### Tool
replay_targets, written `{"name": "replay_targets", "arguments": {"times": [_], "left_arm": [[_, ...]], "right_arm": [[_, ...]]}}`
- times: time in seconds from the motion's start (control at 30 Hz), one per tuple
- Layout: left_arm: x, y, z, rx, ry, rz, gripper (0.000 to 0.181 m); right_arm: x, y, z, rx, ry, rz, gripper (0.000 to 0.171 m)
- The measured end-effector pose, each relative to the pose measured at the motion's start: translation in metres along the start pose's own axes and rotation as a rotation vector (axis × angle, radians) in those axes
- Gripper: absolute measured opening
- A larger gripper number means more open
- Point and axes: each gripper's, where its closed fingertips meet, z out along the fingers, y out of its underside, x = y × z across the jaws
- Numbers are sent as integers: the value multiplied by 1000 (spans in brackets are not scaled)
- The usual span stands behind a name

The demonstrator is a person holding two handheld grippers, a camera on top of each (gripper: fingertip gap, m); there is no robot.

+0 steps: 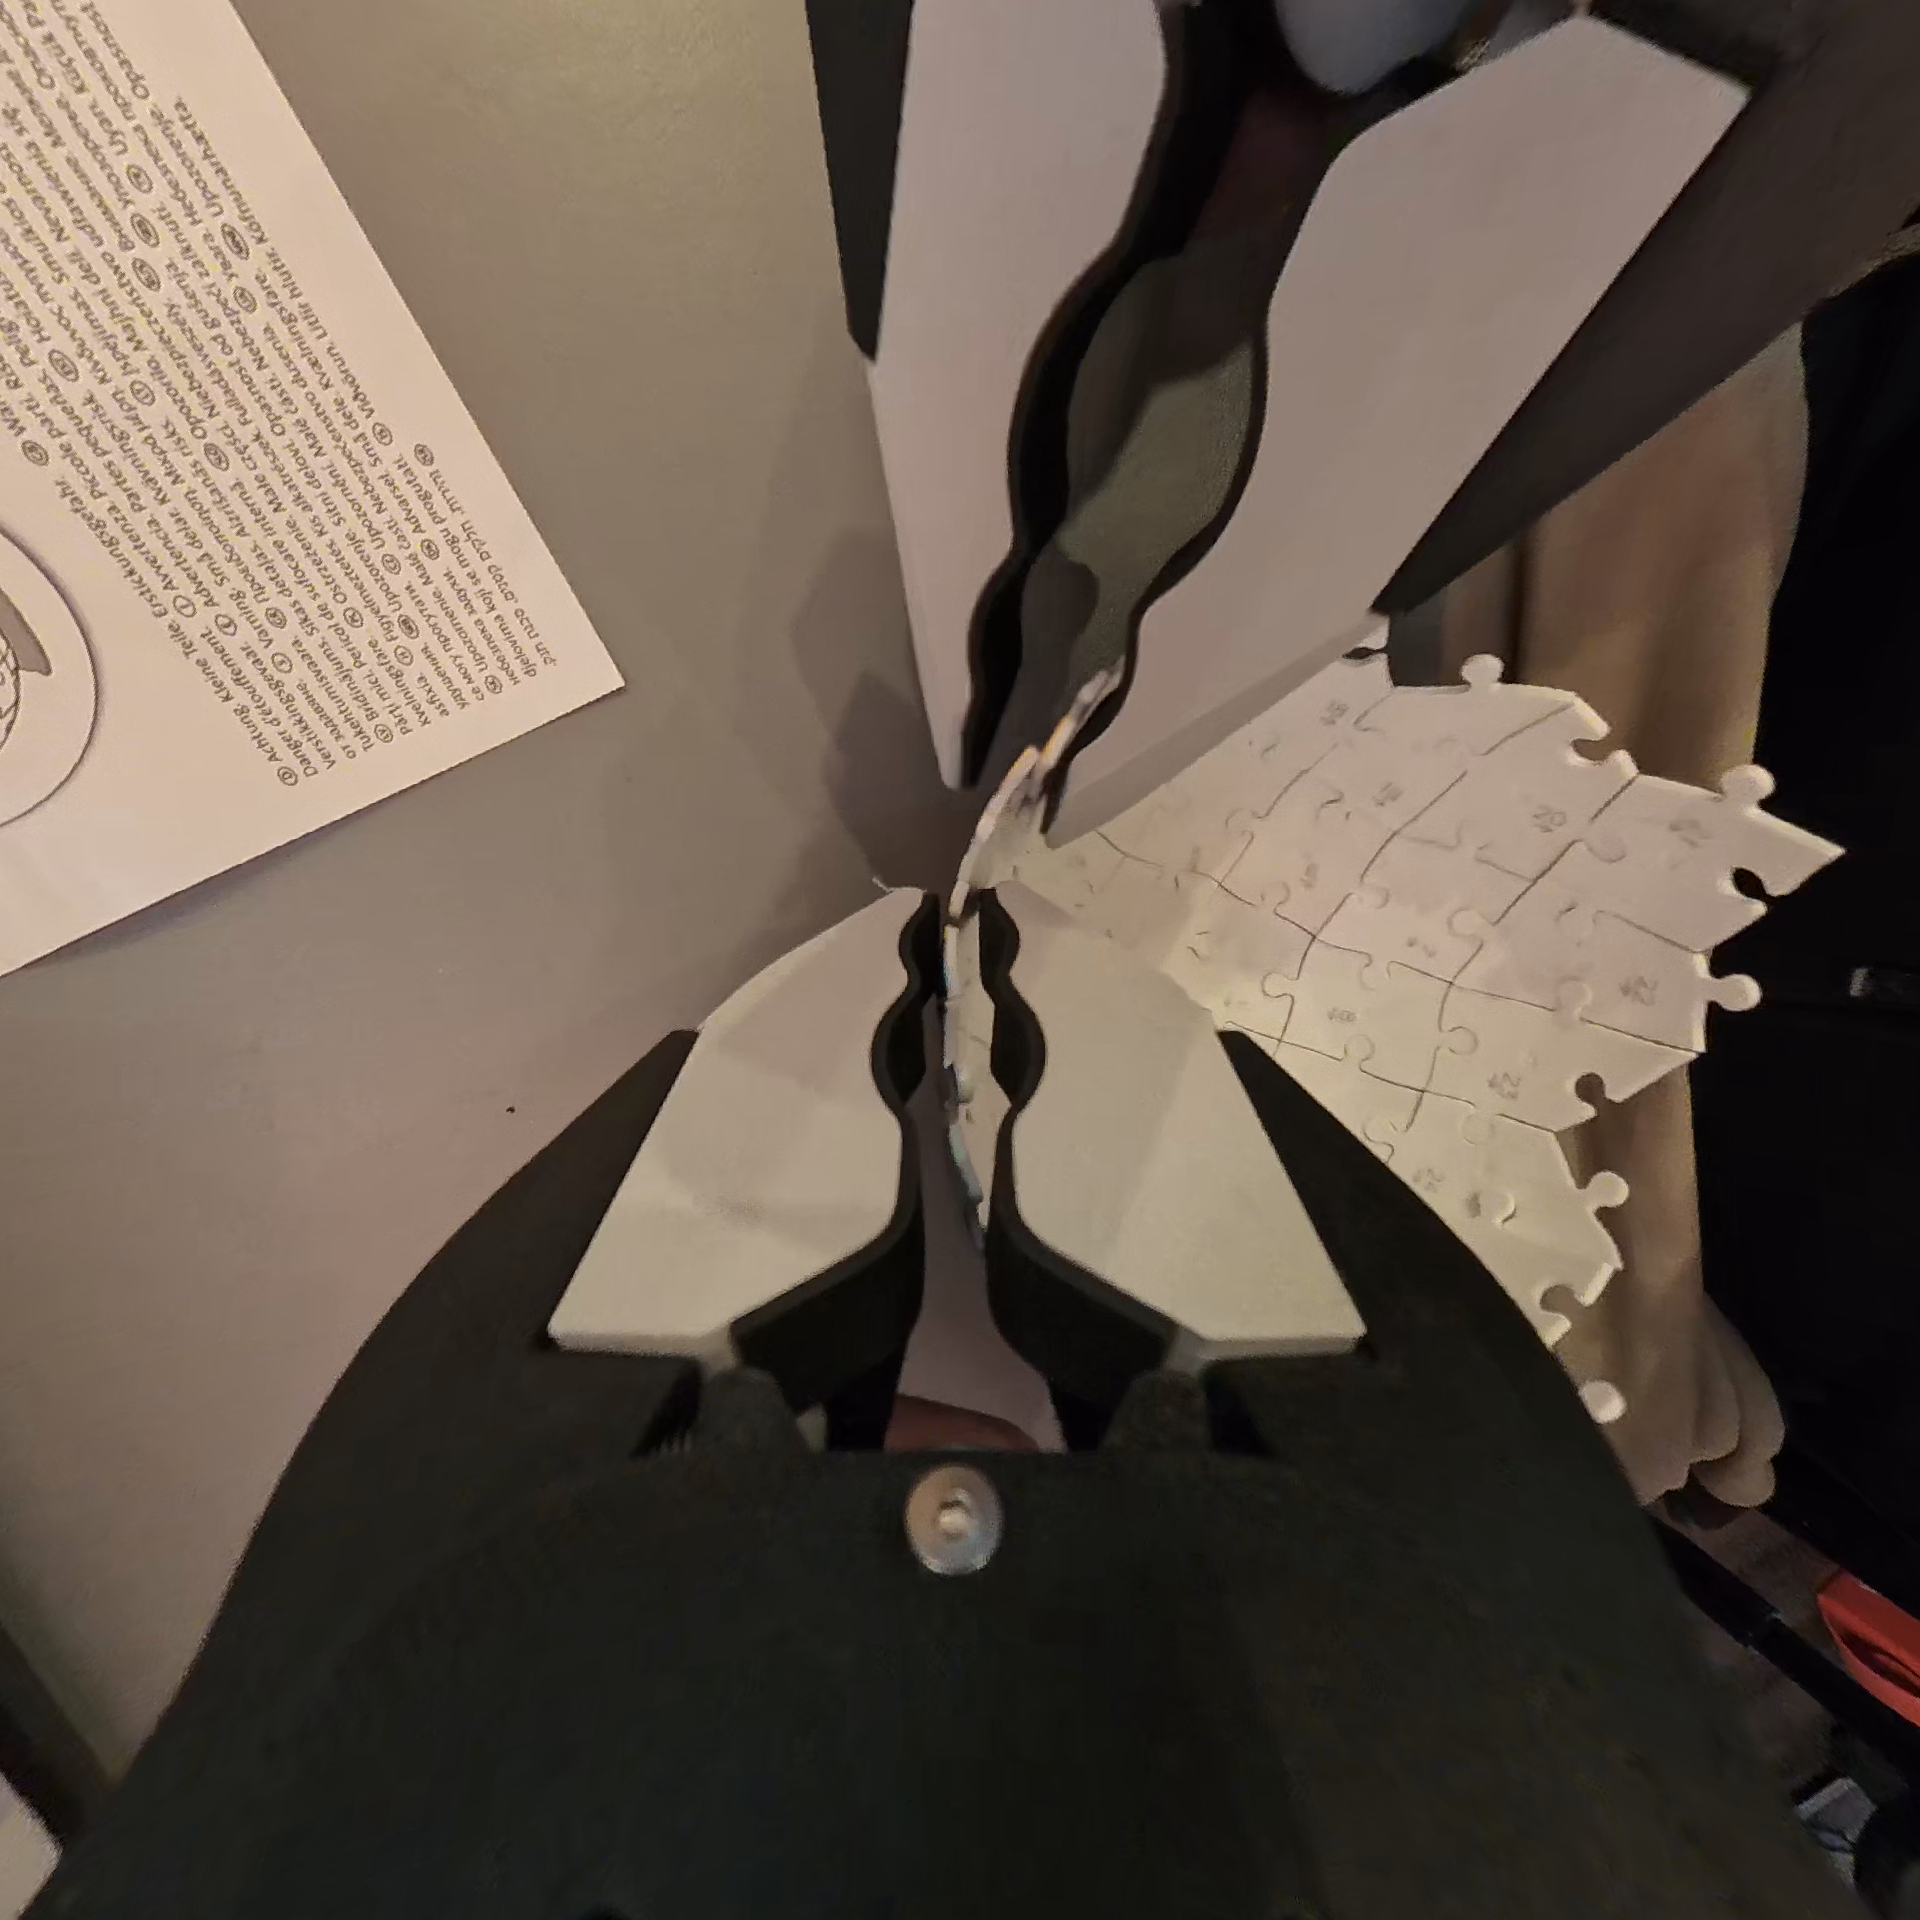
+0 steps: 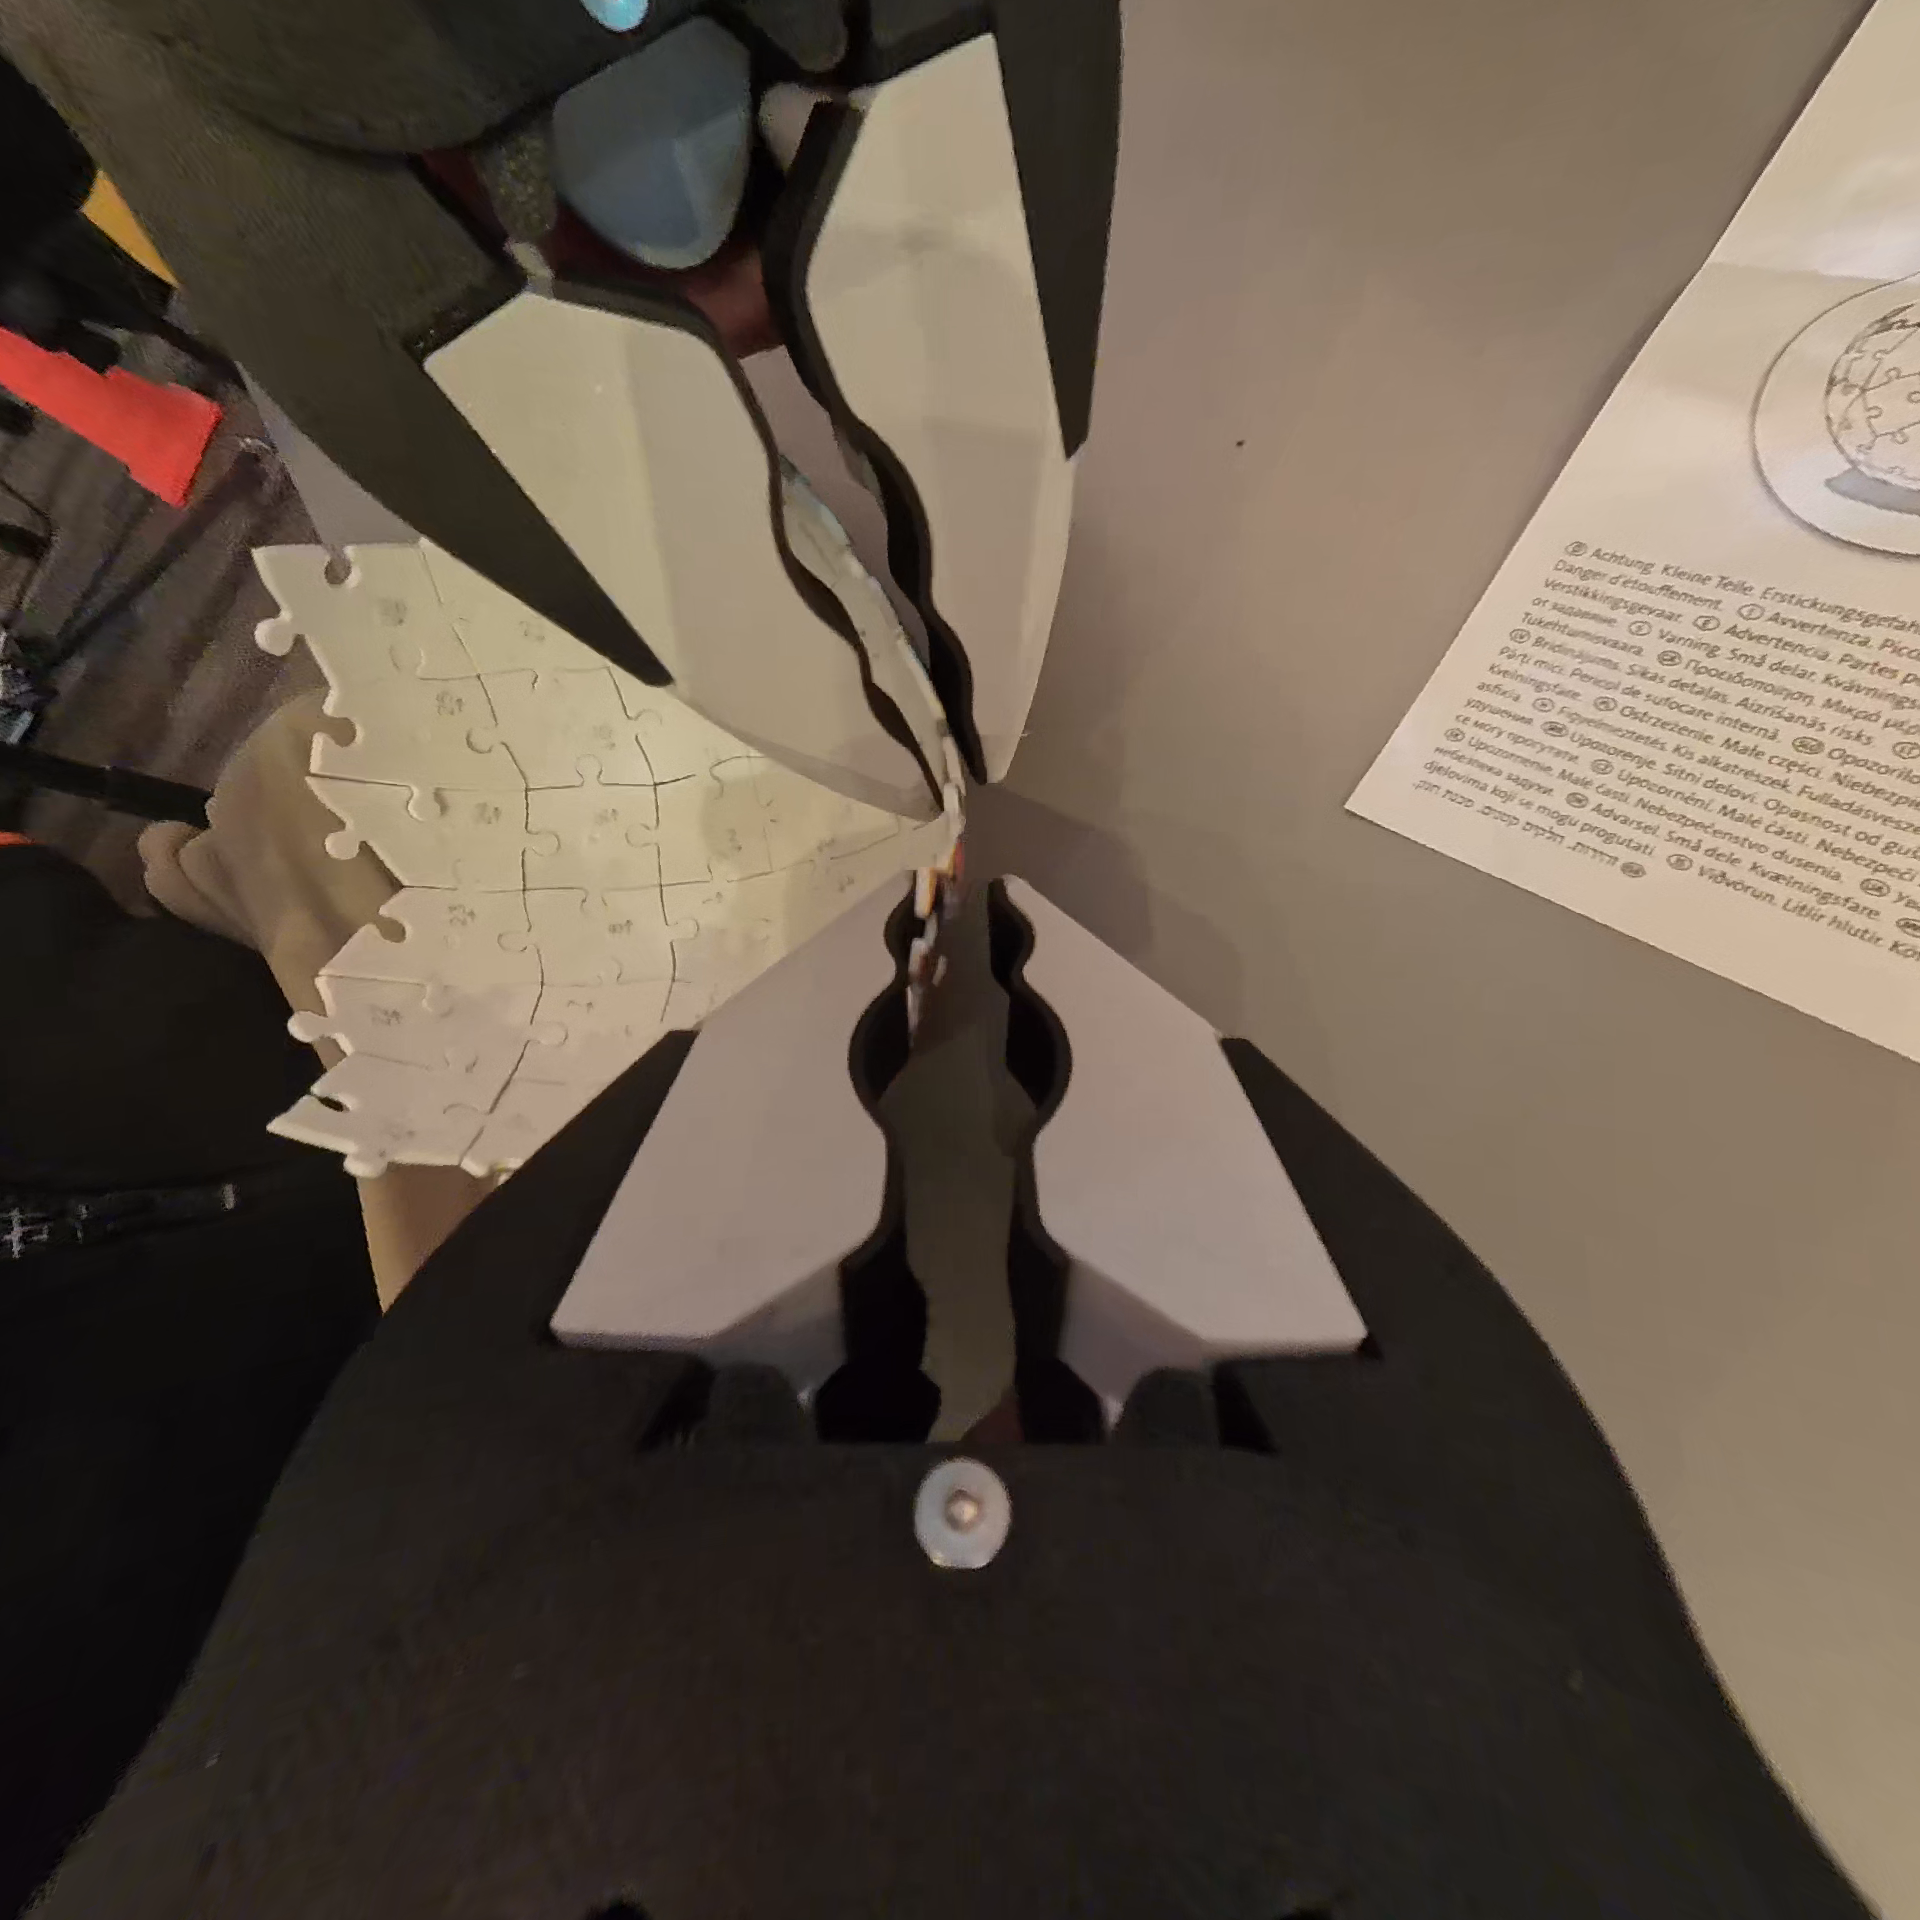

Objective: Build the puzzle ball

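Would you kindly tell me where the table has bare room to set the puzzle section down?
Bare grey tabletop lies between the fingertips and the white printed instruction sheet. In the left wrist view, more lies below that sheet. It is crowded where both grippers meet on the curved white assembled puzzle section.

Curved white puzzle shell (image 1: 1403,935), airborne
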Motion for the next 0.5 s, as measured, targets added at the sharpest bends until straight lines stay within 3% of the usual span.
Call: {"name": "replay_targets", "arguments": {"times": [0.07, 0.2, 0.5], "left_arm": [[-1, 0, 0, -1, -5, -1, 7], [-1, 0, 0, 0, -11, -2, 7], [-3, 4, -2, 9, -4, -28, 6]], "right_arm": [[1, 2, -2, -10, 0, 9, 16], [-3, 4, -3, -20, -27, 6, 2], [-1, -2, 0, 31, -35, 40, 1]]}}
